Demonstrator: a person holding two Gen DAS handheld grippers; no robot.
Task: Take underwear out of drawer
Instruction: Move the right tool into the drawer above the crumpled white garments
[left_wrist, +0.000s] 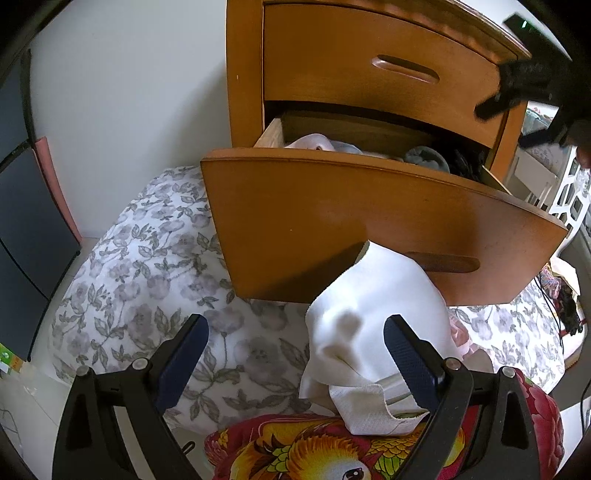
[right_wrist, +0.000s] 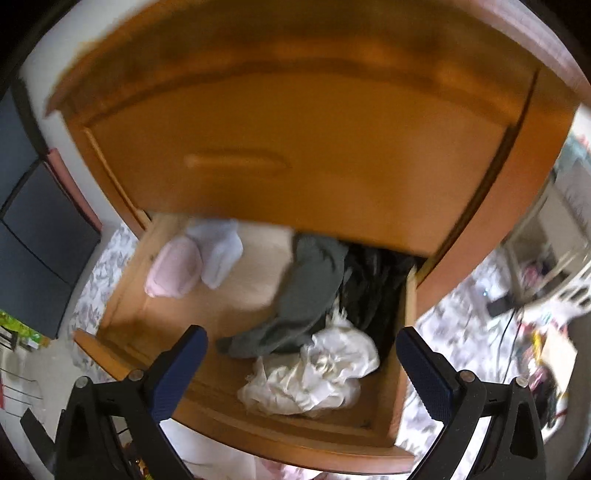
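A home bedroom is showing: a wooden dresser (left_wrist: 369, 74) is standing beside floral bedding (left_wrist: 147, 266), its open drawer (right_wrist: 229, 306) holding clothes.

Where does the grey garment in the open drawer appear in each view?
Left wrist view: the grey garment peeks over the drawer front, upper right of centre.
Right wrist view: the grey garment lies inside the drawer, at centre, beside black clothes and above a white garment.
Shared landmark: the pink bundle at the drawer's left.
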